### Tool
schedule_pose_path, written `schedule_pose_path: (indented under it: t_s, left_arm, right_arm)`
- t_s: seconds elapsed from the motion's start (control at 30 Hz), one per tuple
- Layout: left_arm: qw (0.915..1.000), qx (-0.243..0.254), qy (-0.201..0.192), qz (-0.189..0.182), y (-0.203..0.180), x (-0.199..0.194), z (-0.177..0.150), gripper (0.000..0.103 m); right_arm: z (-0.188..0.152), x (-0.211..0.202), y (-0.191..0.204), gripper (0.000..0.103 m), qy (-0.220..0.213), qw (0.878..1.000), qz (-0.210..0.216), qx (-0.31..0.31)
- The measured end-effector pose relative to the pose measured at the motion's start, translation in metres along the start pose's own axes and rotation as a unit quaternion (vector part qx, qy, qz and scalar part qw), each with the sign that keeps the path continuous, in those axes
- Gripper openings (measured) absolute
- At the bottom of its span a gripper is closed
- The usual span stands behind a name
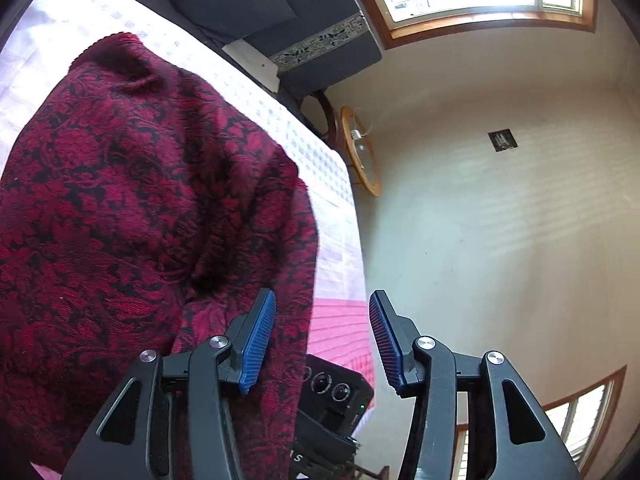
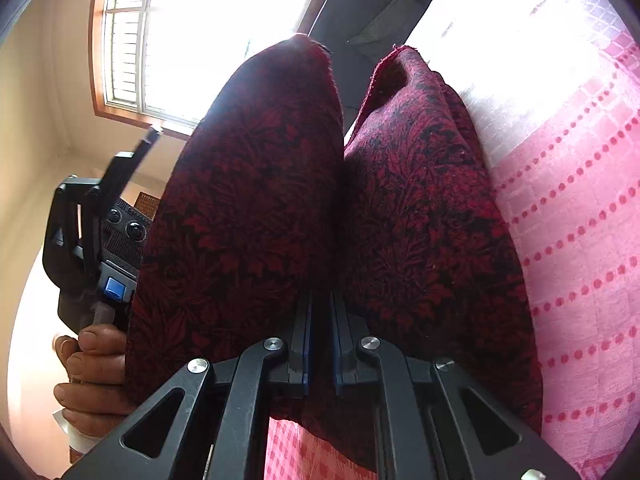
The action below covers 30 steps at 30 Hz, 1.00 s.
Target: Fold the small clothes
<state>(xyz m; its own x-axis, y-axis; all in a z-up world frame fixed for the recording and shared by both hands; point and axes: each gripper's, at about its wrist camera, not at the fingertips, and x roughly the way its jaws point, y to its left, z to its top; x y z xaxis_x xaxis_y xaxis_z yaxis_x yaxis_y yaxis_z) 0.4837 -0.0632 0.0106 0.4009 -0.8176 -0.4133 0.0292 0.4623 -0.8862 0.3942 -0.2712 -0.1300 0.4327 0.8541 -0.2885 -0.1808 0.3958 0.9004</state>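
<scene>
A dark red garment with a black leaf pattern [image 1: 140, 208] hangs lifted over the pink and white bed cover [image 1: 336, 332]. My left gripper [image 1: 322, 320] is open and empty, its blue pads [image 1: 258, 340] wide apart beside the garment's right edge. My right gripper [image 2: 320, 308] is shut on the garment [image 2: 260, 200], which bulges up on both sides of the jaws and hides the fingertips. The left gripper [image 2: 92, 240] and the hand holding it [image 2: 92, 372] show at the left of the right wrist view.
The bed cover [image 2: 580, 240] has pink dotted lines. A dark headboard with cushions [image 1: 260, 4] stands behind the bed. A round wooden-rimmed object [image 1: 360, 152] leans by the cream wall. Windows [image 2: 168, 40] are bright.
</scene>
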Motion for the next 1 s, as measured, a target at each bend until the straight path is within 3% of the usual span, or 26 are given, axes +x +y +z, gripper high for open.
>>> schedule_pose_path:
  t_s: [0.1,0.17,0.27,0.37,0.4,0.43,0.5,0.63,0.73,0.8,0.87,1.0]
  left_arm:
    - [0.9970,0.056,-0.014,-0.051,-0.022,-0.018,-0.005,0.050]
    - [0.9924,0.099,-0.038,-0.063,-0.030,-0.042,-0.011,0.052]
    - [0.9824,0.158,-0.099,-0.011,-0.020,-0.078,-0.024,0.060]
    - [0.9723,0.200,-0.106,0.057,0.010,-0.085,-0.039,0.060]
    - [0.9709,0.206,-0.095,0.076,0.020,-0.081,-0.044,0.060]
    - [0.9691,0.214,-0.086,0.089,0.029,-0.074,-0.053,0.060]
    - [0.9640,0.234,-0.077,0.100,0.040,-0.062,-0.072,0.060]
    - [0.9569,0.269,-0.074,0.081,0.042,-0.034,-0.102,0.060]
    - [0.9527,0.290,-0.055,0.073,0.038,-0.009,-0.112,0.060]
    - [0.9483,0.305,-0.053,0.071,0.034,-0.006,-0.118,0.060]
    - [0.9477,0.310,-0.051,0.057,0.032,-0.011,-0.121,0.060]
    - [0.9562,0.285,-0.054,0.042,0.034,-0.030,-0.120,0.060]
  right_arm:
    - [-0.003,-0.007,-0.009,0.007,-0.008,1.000,0.016,0.015]
    - [-0.004,-0.010,-0.013,0.007,-0.013,0.999,0.020,0.026]
    - [-0.003,-0.022,-0.013,0.010,-0.014,0.999,0.007,0.031]
    - [0.004,-0.050,-0.017,0.032,-0.041,0.998,0.001,0.043]
    - [0.008,-0.058,-0.020,0.050,-0.052,0.997,0.005,0.052]
    - [0.012,-0.065,-0.022,0.059,-0.059,0.996,0.018,0.063]
    - [0.022,-0.076,-0.021,0.059,-0.064,0.995,0.024,0.073]
    - [0.045,-0.094,0.019,0.059,-0.084,0.996,-0.014,0.008]
    - [0.056,-0.086,0.046,0.059,-0.051,0.998,-0.024,-0.028]
    - [0.061,-0.072,0.054,0.059,-0.015,0.995,-0.081,-0.048]
    - [0.065,-0.053,0.051,0.059,0.004,0.991,-0.114,-0.065]
    - [0.067,-0.022,0.044,0.058,0.039,0.991,-0.108,-0.064]
